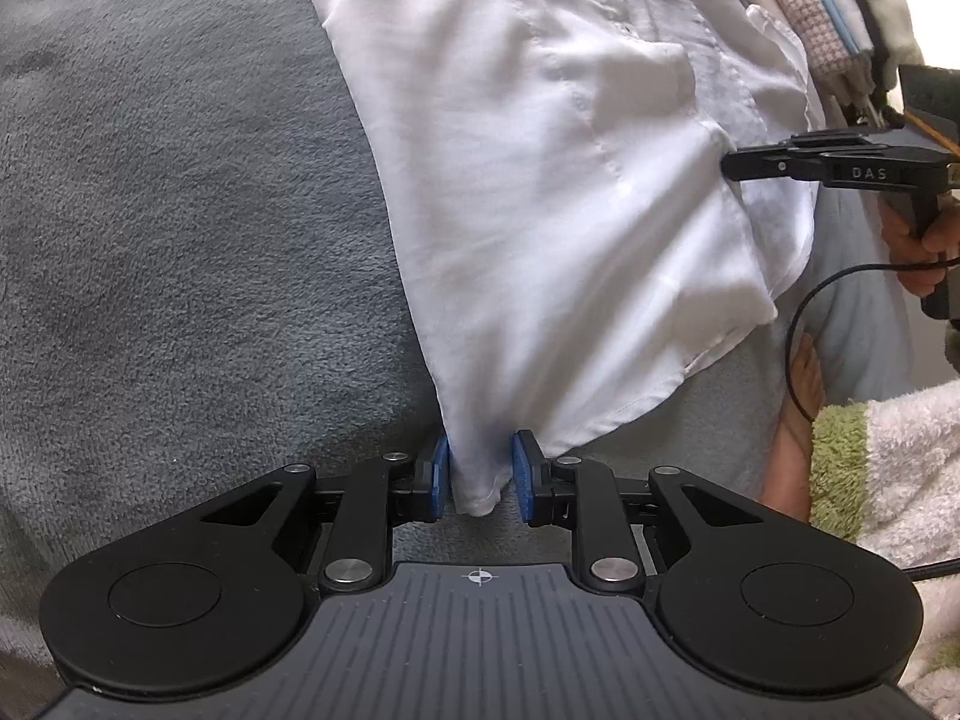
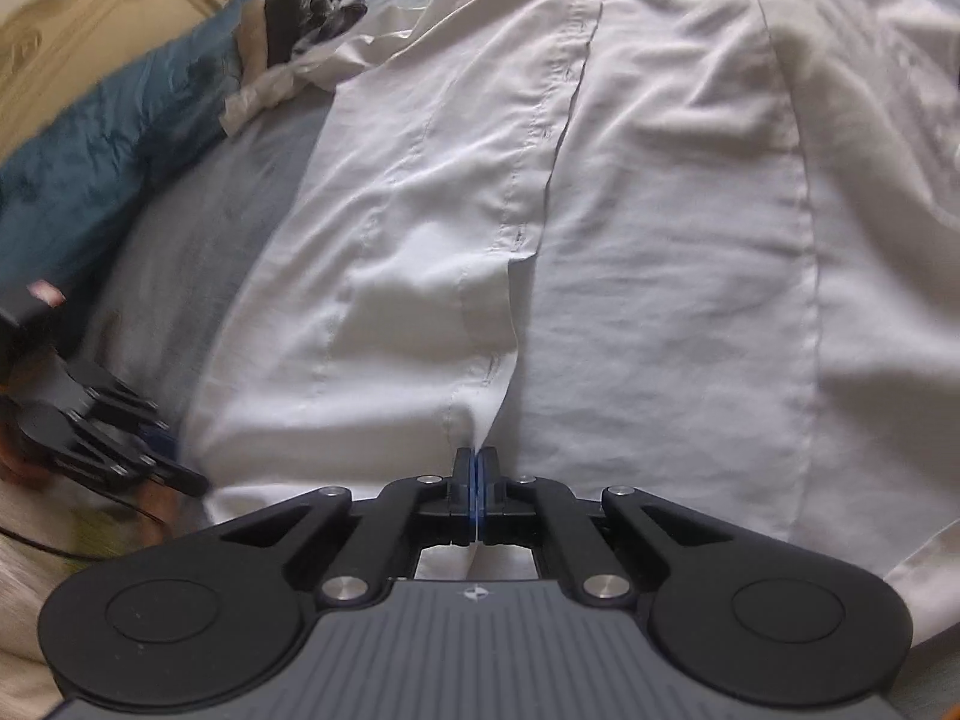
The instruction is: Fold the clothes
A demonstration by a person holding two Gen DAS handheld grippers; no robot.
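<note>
A white button shirt (image 1: 540, 180) lies spread on a grey fleece blanket (image 1: 180, 240). My left gripper (image 1: 482, 474) stands a little open at the shirt's near corner. The bunched corner sits loosely between the blue pads (image 1: 441, 474), and I see no squeeze on it. In the right wrist view my right gripper (image 2: 476, 462) is shut, its pads together on a small fold of the shirt (image 2: 660, 240) at the bottom of the button placket. The left wrist view shows that right gripper (image 1: 729, 165) from the side, tips at the shirt's right edge, held by a hand.
A pile of folded clothes (image 1: 810, 18) lies at the far right. A teal cloth (image 2: 90, 150) and crumpled dark fabric (image 2: 312, 6) lie left of the shirt. A person's bare foot (image 1: 798, 420), a fluffy green and white sleeve (image 1: 888, 468) and a black cable (image 1: 792, 330) are near the right edge.
</note>
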